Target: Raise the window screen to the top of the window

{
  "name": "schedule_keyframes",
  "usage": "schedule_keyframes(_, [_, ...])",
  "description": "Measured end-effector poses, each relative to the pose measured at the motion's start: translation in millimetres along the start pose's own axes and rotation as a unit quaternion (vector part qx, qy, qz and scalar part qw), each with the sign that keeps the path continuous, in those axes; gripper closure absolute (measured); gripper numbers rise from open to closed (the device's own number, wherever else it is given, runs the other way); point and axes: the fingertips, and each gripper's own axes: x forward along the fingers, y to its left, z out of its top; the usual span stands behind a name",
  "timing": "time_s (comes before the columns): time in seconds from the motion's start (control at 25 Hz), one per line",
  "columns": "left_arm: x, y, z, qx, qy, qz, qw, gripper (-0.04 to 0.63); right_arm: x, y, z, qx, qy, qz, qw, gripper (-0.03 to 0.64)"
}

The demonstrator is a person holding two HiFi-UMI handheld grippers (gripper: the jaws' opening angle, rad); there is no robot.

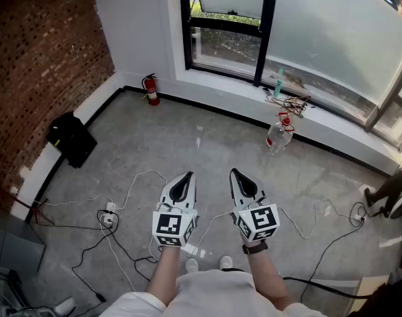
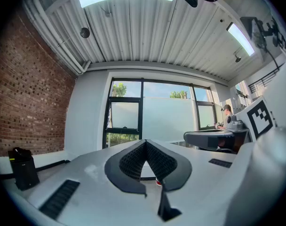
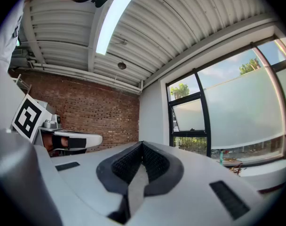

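Note:
The window (image 1: 264,25) with black frames stands across the far wall. A pale frosted screen (image 1: 333,38) covers its large right pane down to just above the sill; it also shows in the left gripper view (image 2: 169,119) and the right gripper view (image 3: 246,112). My left gripper (image 1: 188,176) and right gripper (image 1: 234,172) are held side by side, level, over the concrete floor, well short of the window. Both are shut with nothing between the jaws, as their own views show for the left gripper (image 2: 145,141) and the right gripper (image 3: 142,143).
A red fire extinguisher (image 1: 150,89) stands at the wall corner. A water bottle (image 1: 279,134) sits below the sill, which carries a green bottle (image 1: 278,82) and tangled wires. A black bag (image 1: 71,139) lies by the brick wall. Cables (image 1: 121,210) cross the floor. Another person's shoe (image 1: 393,193) is at right.

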Motion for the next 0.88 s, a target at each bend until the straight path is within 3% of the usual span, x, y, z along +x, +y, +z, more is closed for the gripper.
schedule_keyframes(0.24, [27, -42, -13, -0.009, 0.007, 0.011, 0.9999, 0.595, -26, -51, -5, 0.031, -0.020, -0.003, 0.999, 0.623])
schedule_keyframes(0.56, [28, -72, -31, -0.003, 0.033, 0.045, 0.9984, 0.595, -42, -72, -17, 0.041, -0.009, -0.001, 0.999, 0.623])
schedule_keyframes(0.88, [46, -36, -60, -0.015, 0.053, 0.061, 0.9966, 0.595, 11, -43, -58, 0.063, 0.039, 0.046, 0.996, 0.623])
